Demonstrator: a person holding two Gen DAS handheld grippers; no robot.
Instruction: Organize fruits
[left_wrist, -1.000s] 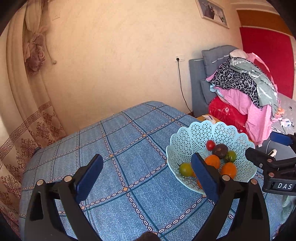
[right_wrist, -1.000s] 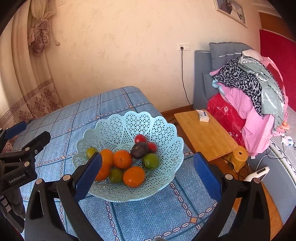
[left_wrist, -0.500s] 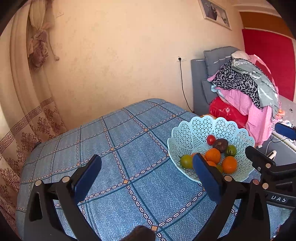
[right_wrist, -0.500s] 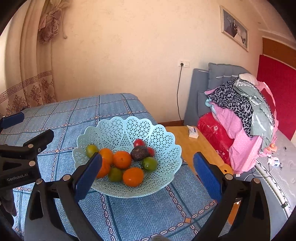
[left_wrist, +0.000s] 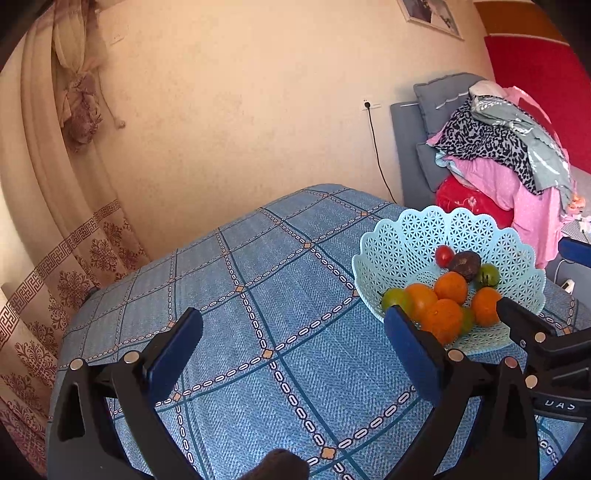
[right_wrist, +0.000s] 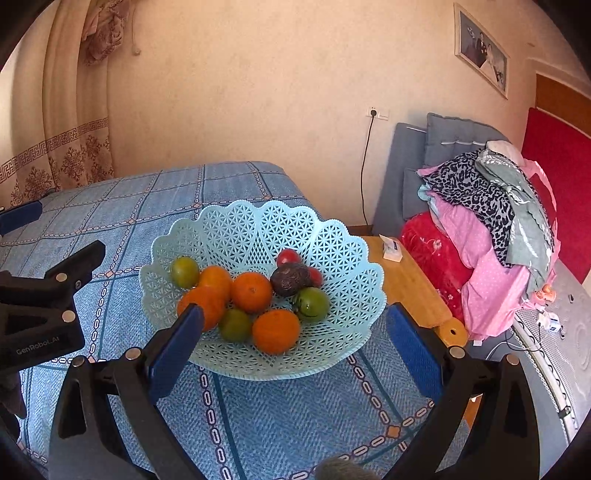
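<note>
All the visible fruit (right_wrist: 252, 291) already lies in the lattice basket (right_wrist: 343, 280) on the blue-clothed desk (left_wrist: 258, 280); no loose pieces show, so little seems left. The left gripper (left_wrist: 293, 347) and right gripper (right_wrist: 295, 339) hover with jaws wide, holding nothing.

"GenRobot.AI" stands in pale letters on the left gripper (right_wrist: 48, 295) body (right wrist view); the right gripper's (left_wrist: 546, 354) label shows only illegible fragments.

Beige wall (right_wrist: 258, 92), patterned curtain (left_wrist: 55, 258), grey headboard (right_wrist: 424, 155)
</note>
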